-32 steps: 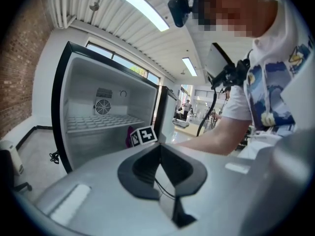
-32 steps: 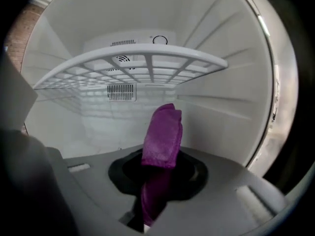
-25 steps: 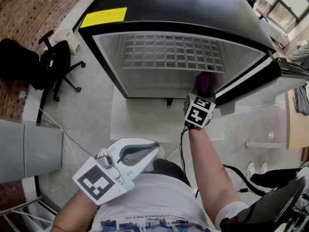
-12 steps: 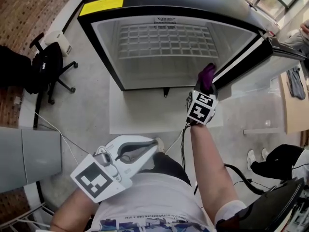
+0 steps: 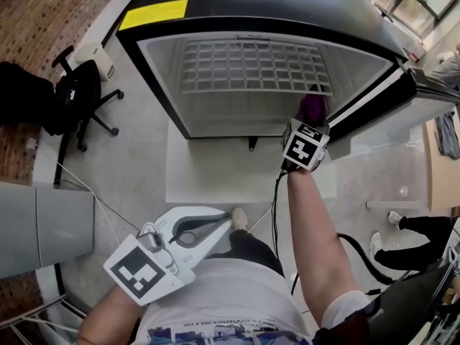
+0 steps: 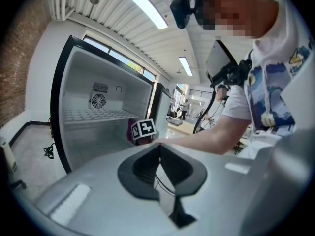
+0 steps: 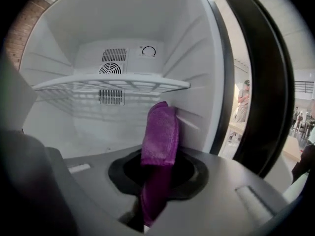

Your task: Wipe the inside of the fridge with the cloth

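Note:
A small black fridge stands open on the floor, its white inside bare apart from a wire shelf. My right gripper reaches in at the fridge's lower right corner, shut on a purple cloth that sticks up between its jaws beside the right inner wall. Low at my left side hangs my left gripper, shut and holding nothing. In the left gripper view the right gripper's marker cube shows in front of the fridge.
The fridge door is swung open to the right. A black office chair stands at the left, with a grey cabinet below it. Cables run over the floor by a white mat. Another person's legs show at far right.
My right gripper has moved a little right and deeper into the fridge's lower right corner with the cloth. The left gripper has stayed low at my side.

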Demonstrator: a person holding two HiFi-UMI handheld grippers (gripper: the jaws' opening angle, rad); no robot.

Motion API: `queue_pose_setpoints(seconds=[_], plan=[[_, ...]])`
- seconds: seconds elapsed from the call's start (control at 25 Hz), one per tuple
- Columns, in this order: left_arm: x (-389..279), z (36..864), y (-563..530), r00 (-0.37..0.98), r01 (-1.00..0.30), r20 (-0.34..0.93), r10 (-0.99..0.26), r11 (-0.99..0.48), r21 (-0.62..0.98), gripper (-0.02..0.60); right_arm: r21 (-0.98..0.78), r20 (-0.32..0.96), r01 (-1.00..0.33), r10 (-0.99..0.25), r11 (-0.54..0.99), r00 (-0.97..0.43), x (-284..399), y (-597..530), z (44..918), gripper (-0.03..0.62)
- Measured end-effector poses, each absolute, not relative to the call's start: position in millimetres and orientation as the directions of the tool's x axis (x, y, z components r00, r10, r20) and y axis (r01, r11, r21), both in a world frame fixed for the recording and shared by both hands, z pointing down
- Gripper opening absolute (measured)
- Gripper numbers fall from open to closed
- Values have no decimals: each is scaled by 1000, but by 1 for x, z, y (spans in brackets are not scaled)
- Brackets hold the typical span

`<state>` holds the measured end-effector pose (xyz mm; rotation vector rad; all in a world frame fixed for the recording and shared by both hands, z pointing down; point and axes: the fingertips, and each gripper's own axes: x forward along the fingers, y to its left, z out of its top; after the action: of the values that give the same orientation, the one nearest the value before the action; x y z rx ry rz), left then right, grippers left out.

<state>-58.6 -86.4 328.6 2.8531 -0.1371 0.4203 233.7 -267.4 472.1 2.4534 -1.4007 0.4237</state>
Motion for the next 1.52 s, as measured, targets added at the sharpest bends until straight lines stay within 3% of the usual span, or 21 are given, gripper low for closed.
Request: queue_pose_setpoints(seconds=[1.52], plan=[[-40, 338, -127, 928, -274, 323, -184, -926, 259, 5, 98, 402, -925, -835, -368, 375, 246, -372, 498, 67]])
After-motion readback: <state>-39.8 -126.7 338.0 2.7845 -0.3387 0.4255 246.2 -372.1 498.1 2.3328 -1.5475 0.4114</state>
